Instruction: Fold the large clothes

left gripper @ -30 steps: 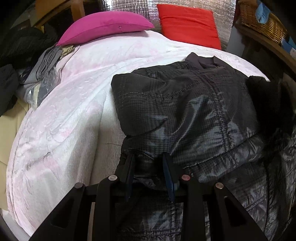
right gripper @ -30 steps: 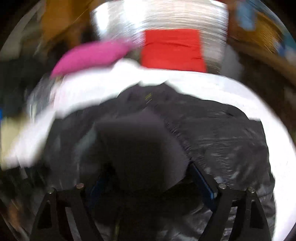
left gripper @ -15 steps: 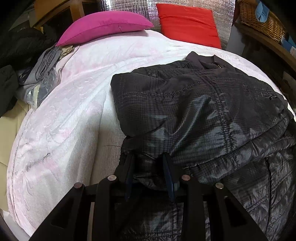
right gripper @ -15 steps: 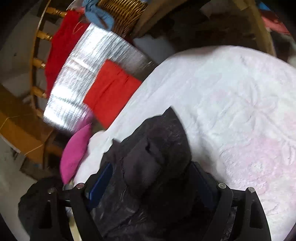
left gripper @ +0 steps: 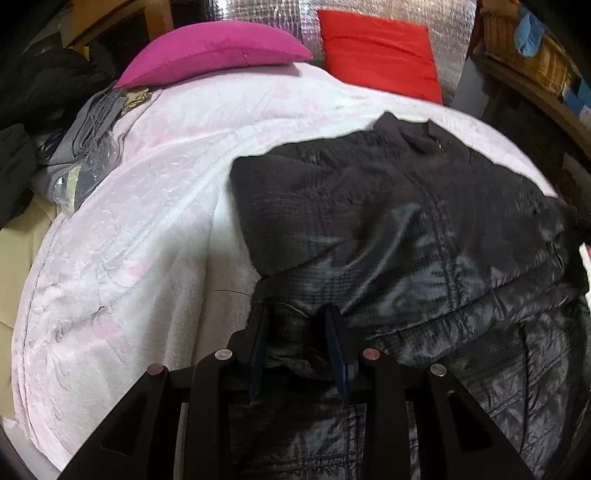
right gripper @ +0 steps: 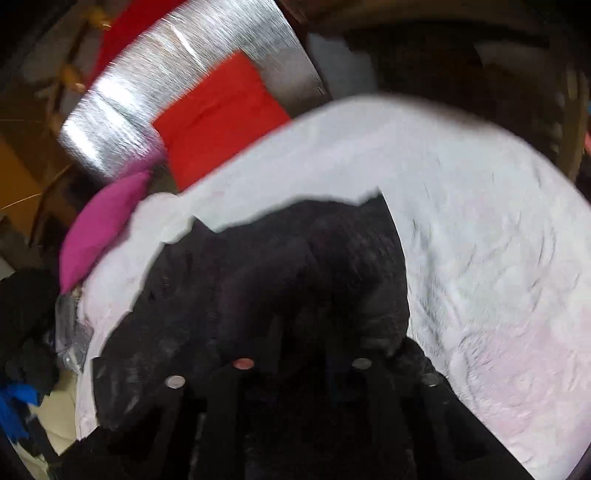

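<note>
Left gripper is pinching the black jacket's near hem on the white bedspread. Over on the right view, blurred: right gripper is buried in dark fabric, grip unclear. Mid-fold, I'd say; next, carry both edges across evenly.

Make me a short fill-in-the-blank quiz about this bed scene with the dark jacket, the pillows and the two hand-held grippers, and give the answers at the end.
1. The black jacket lies on a pale ____ blanket.
2. The left hand-held gripper is shut on the jacket's ____ edge, the one closest to the camera.
3. At the head of the bed, the pink pillow sits to the ____ of the red pillow.
4. Behind the red pillow stands a shiny ____ panel.

Missing words: pink; near; left; silver
</note>
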